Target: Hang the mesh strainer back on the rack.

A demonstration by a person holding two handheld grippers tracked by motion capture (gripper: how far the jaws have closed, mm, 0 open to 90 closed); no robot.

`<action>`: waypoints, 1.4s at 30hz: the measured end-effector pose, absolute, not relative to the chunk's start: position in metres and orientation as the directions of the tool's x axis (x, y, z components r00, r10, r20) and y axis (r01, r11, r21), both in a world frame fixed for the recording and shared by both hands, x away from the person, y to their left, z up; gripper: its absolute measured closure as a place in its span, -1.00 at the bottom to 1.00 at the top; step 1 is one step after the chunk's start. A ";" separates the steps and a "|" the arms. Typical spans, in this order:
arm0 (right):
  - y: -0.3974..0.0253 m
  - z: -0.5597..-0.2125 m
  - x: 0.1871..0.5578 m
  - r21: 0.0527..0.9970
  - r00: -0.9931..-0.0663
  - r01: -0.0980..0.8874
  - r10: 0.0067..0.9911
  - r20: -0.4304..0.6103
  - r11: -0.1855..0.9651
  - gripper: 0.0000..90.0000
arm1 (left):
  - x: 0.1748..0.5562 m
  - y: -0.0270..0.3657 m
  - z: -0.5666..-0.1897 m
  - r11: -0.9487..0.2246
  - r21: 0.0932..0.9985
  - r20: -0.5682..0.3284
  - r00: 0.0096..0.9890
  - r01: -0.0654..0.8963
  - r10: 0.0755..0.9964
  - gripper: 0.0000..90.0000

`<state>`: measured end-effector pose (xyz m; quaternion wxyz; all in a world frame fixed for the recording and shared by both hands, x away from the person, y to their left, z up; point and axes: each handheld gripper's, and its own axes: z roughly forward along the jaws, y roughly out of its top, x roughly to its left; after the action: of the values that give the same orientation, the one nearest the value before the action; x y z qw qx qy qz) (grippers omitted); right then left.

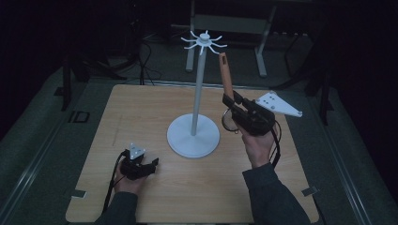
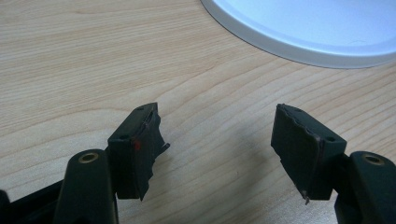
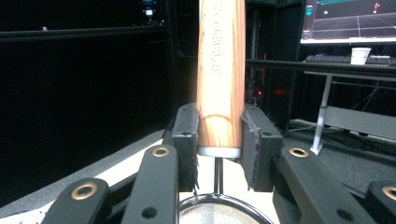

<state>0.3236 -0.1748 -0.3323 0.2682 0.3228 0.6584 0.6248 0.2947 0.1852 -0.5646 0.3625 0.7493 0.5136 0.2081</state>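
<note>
High view: the right gripper (image 1: 233, 104) is clamping a wooden-handled strainer (image 1: 225, 75) handle-up, likely for hanging on the white hook stand (image 1: 200, 79); the left gripper (image 1: 151, 165) is resting spread apart, empty

What I can't make out from here

In my right gripper view the wooden handle (image 3: 220, 70) runs off the top edge, so its end is cut off, and the wire-mesh strainer ring (image 3: 219, 207) below the jaws is clipped by the bottom edge; the lettering stamped on the handle is too blurred for me to read. In the high view the same ring (image 1: 229, 120) is mostly hidden behind the right gripper (image 1: 234, 104). My left gripper view crops the white stand base (image 2: 308, 28) at the top and right. The room beyond the table (image 1: 141, 112) is too dark to tell apart.
</note>
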 end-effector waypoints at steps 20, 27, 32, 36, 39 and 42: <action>-0.161 -0.324 0.329 0.997 -0.679 0.077 0.732 0.060 -0.010 0.55 | 0.295 0.185 -0.565 -0.207 0.758 -0.062 0.384 0.618 0.921 -0.26; -0.160 -0.326 0.329 0.997 -0.675 0.077 0.734 0.067 -0.020 0.55 | 0.295 0.186 -0.565 -0.206 0.759 -0.063 0.386 0.617 0.920 -0.26; -0.163 -0.329 0.331 0.996 -0.667 0.089 0.741 0.080 -0.028 0.55 | 0.295 0.186 -0.565 -0.204 0.759 -0.065 0.384 0.619 0.921 -0.26; -0.163 -0.328 0.336 0.993 -0.683 0.113 0.723 0.103 -0.034 0.55 | 0.295 0.186 -0.565 -0.205 0.758 -0.064 0.384 0.619 0.921 -0.26; -0.161 -0.327 0.339 0.991 -0.690 0.126 0.715 0.112 -0.033 0.55 | 0.295 0.186 -0.565 -0.205 0.758 -0.065 0.384 0.619 0.921 -0.26; -0.160 -0.327 0.344 0.988 -0.699 0.148 0.703 0.131 -0.037 0.55 | 0.295 0.186 -0.565 -0.205 0.759 -0.065 0.384 0.618 0.921 -0.26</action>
<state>0.3444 -0.1597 -0.3268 0.2157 0.3226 0.6593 0.6440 0.2949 0.1856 -0.5646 0.3645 0.7479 0.5145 0.2075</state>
